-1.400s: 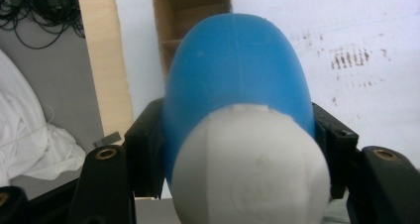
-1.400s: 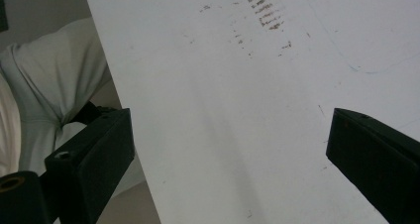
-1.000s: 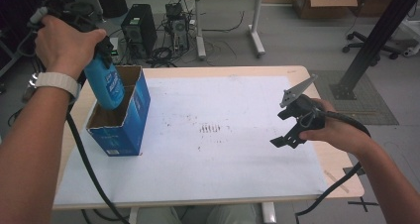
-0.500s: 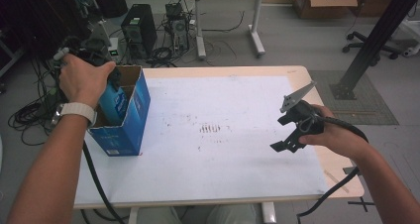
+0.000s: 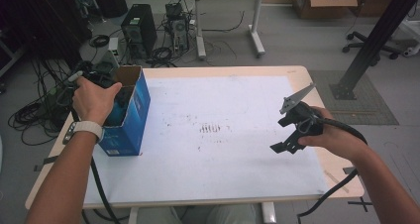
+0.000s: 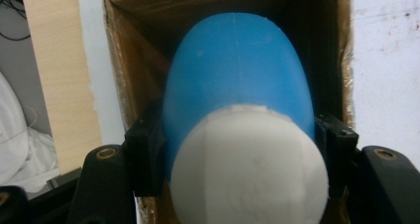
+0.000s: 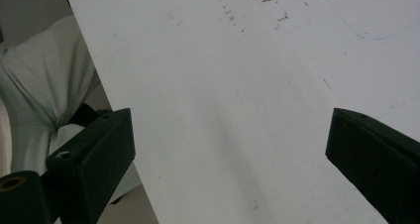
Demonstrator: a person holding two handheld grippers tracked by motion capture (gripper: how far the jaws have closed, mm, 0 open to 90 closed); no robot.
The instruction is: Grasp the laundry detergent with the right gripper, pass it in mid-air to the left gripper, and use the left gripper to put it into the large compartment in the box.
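Bottle (image 6: 237, 85) now deeper inside box (image 5: 133, 110)

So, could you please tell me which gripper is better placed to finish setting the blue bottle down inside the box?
The left gripper: its jaws clamp the blue bottle inside the open blue box. The right gripper is open, empty, across the table.

1. Left hand (image 5: 94, 101): pale watch strap round the wrist, forearm bare, no sleeve.
2. Left gripper (image 6: 237, 149): black blocky jaws, brass-ringed screw holes on both shoulders; black cable trails along the forearm in high view.
3. Right gripper (image 5: 293, 132): black, angular, w/ grey three-cornered plate on top, thick black cable looping off behind.
4. Right hand (image 5: 331, 137): bare forearm too.
5. Right gripper view: matte black wedge jaws, brass screw hole low left.
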